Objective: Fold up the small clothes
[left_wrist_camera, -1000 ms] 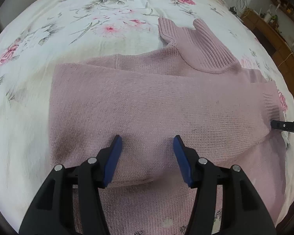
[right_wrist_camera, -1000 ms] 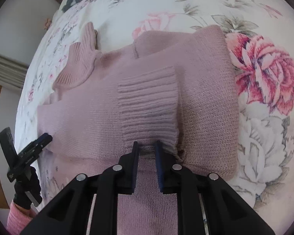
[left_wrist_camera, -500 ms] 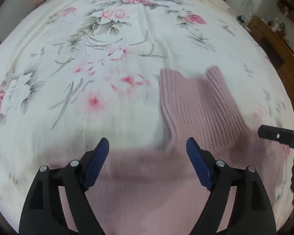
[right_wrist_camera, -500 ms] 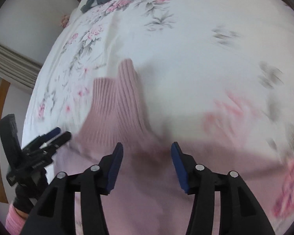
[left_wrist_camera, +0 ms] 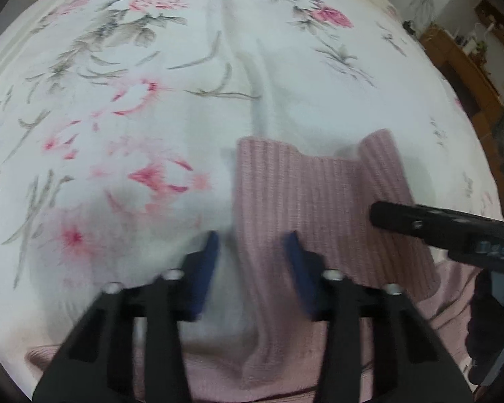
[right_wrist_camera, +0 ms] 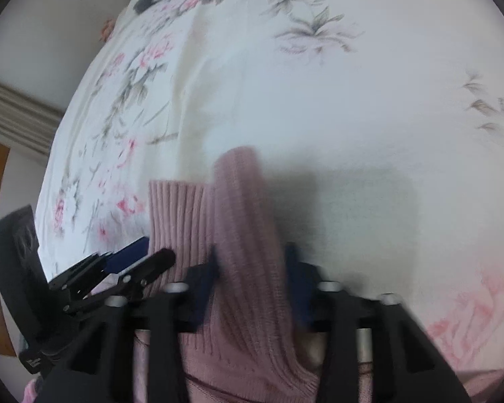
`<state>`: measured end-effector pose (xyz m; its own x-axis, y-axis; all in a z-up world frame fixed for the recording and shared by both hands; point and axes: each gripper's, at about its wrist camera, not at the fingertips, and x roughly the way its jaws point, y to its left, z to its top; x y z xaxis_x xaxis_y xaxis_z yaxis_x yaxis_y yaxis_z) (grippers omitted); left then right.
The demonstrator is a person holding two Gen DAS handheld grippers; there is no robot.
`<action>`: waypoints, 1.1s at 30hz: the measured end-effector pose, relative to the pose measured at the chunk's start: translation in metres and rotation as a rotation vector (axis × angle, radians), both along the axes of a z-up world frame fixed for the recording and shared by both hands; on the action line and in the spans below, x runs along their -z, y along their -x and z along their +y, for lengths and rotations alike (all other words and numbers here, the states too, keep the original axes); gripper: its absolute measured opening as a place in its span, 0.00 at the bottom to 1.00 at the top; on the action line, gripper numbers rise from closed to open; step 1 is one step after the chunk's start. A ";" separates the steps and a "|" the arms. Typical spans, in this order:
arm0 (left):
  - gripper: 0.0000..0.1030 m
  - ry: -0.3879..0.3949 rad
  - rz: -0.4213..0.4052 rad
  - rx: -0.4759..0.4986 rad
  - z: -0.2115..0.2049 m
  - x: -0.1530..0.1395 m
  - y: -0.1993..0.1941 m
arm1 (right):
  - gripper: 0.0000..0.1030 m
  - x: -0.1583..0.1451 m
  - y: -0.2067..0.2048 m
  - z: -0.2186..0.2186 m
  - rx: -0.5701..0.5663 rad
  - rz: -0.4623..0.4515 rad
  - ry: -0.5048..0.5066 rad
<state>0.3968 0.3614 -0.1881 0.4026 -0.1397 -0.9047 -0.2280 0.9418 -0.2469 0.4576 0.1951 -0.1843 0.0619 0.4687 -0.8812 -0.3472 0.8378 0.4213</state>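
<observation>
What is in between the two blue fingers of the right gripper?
The ribbed collar of the pink knitted sweater lies between the open right gripper's fingers, seen in the right wrist view.

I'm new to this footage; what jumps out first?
A pink sweater lies on a floral bedsheet, its ribbed collar standing up between the open right gripper. The left gripper, also open, straddles the collar's left edge.
</observation>
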 end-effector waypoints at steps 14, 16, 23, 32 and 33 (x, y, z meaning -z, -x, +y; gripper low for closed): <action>0.07 0.015 -0.236 0.109 -0.019 -0.077 0.074 | 0.12 -0.085 0.073 -0.043 -0.140 -0.200 -0.146; 0.07 0.011 -0.258 0.133 -0.023 -0.083 0.093 | 0.12 -0.095 0.092 -0.054 -0.161 -0.228 -0.158; 0.10 0.008 -0.238 0.204 -0.035 -0.070 0.159 | 0.13 -0.089 0.162 -0.071 -0.250 -0.241 -0.095; 0.10 0.115 -0.137 0.204 -0.023 -0.044 0.233 | 0.20 -0.073 0.211 -0.106 -0.267 -0.148 -0.091; 0.10 0.148 -0.141 0.181 -0.018 -0.045 0.234 | 0.23 -0.074 0.208 -0.111 -0.227 -0.116 -0.128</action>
